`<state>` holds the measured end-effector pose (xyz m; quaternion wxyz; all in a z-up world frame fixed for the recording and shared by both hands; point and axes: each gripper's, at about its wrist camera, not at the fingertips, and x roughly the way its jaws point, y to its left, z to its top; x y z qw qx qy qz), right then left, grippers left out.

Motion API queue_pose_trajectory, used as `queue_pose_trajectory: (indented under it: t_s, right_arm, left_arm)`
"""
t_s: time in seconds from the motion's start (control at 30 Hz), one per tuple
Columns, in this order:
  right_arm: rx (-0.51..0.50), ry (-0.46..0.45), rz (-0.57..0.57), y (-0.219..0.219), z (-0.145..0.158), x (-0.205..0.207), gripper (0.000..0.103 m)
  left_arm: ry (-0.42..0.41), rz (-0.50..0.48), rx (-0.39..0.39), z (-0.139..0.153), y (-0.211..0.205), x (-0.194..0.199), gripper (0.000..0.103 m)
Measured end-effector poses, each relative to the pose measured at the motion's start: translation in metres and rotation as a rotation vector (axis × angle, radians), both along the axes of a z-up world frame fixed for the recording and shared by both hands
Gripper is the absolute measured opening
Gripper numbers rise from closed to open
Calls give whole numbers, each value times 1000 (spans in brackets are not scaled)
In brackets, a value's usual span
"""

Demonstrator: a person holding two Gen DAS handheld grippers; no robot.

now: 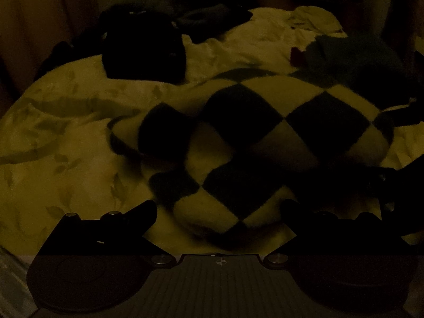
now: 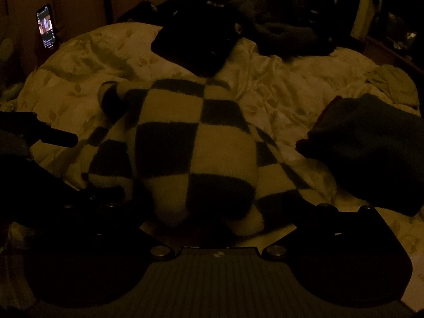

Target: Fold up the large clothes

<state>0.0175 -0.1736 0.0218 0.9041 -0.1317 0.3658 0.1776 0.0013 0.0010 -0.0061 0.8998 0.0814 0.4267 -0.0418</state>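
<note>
The room is very dim. A checkered sweater (image 1: 246, 143) in dark and pale squares lies bunched on a bed (image 1: 66, 137) covered by a pale, leaf-patterned duvet.

In the left wrist view the sweater fills the centre and stretches toward 3 o'clock. The left tool (image 1: 220, 212) has its fingers spread wide, one on each side of the sweater's near edge, gripping nothing.

In the right wrist view the sweater (image 2: 190, 143) lies at centre and its near folds reach down between the fingers of the right tool (image 2: 212, 212), whose fingers also stand wide apart and clamp nothing. The left tool (image 2: 58, 139) enters from 9 o'clock.

A black folded garment (image 2: 196, 45) rests at 12 o'clock, a dark folded pile (image 2: 371, 148) at 3 o'clock, and a lit phone (image 2: 47, 26) stands at 10 o'clock.
</note>
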Motion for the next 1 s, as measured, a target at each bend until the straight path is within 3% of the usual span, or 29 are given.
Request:
queue_pose_trajectory:
  t_s: [0.17,0.4,1.0]
  right_arm:
    - [13,38,-3,0,1,-1,102]
    - [53,-32,5,-2,9,-5,102]
    - [29,22,3,-1,6,-3,102]
  left_arm:
    - [19,-11,21,3,-2,-3,103]
    - [24,-9,30,2,1,-1,103]
    - [11,-14,29,-1,0,0,103]
